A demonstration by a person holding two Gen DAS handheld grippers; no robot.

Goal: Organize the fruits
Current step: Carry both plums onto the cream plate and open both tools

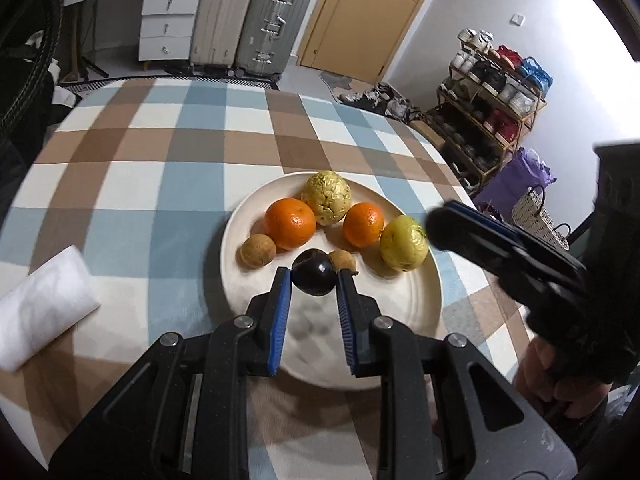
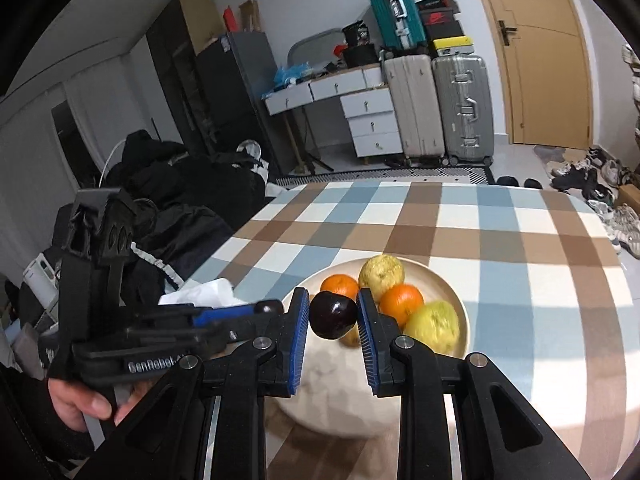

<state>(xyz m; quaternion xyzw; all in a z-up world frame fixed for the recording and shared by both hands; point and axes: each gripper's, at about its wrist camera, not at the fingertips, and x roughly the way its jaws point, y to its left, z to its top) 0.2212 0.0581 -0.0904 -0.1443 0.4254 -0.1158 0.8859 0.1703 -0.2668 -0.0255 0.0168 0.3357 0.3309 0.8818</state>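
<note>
I see a cream plate (image 1: 400,320) on the checked counter (image 1: 160,160). On it lie two oranges (image 1: 290,222) (image 1: 363,224), a wrinkled golden-yellow fruit (image 1: 326,197) behind them, a smoother yellow fruit (image 1: 403,249) at the right, and two small brown round fruits (image 1: 257,251) (image 1: 342,260). One dark purple plum (image 1: 313,277) is pinched over the plate's near part; a second dark plum (image 2: 333,316) is likewise held above it.

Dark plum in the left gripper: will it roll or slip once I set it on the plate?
Probably both. The plum looks round and glossy, so it may slip between the left gripper pads and roll on the smooth plate. Setting it against the small brown fruit should likely stop it.
</note>
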